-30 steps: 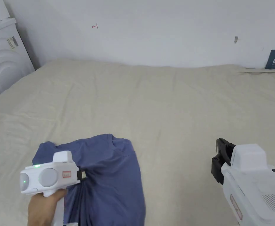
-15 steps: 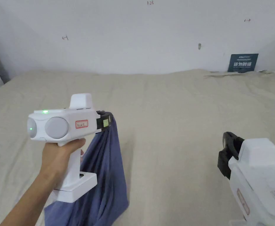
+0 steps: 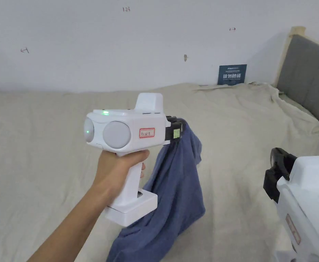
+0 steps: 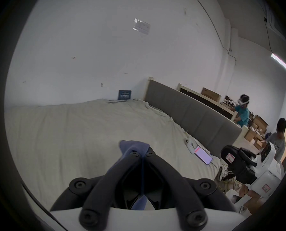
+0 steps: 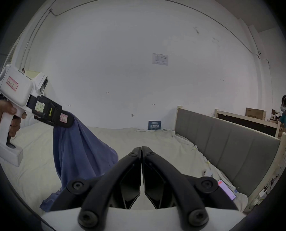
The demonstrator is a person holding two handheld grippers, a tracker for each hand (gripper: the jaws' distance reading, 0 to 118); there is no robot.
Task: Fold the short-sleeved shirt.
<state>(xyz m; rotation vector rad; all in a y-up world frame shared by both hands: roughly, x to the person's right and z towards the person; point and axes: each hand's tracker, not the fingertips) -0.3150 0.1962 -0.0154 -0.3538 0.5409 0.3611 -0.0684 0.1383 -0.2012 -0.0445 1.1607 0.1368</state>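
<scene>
shirt (image 3: 179, 191) is hanging bunched from the left gripper (image 3: 179, 130), whose jaws are clamping it above the bed (image 3: 257, 129); right gripper (image 5: 141, 148) is idling closed, empty; folding is apparently not yet begun.

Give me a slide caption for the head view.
Left gripper lifts the blue shirt off the bed; right gripper waits nearby.

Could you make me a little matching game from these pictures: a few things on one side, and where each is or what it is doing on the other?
Things:
1. blue shirt
2. left tool
3. right tool
4. phone

States:
A. shut, holding nothing
B. lying on the bed sheet near the grey headboard
C. hanging bunched, lower end on the bed
D. clamped on cloth, raised

Pairs: 1-C, 2-D, 3-A, 4-B
</scene>
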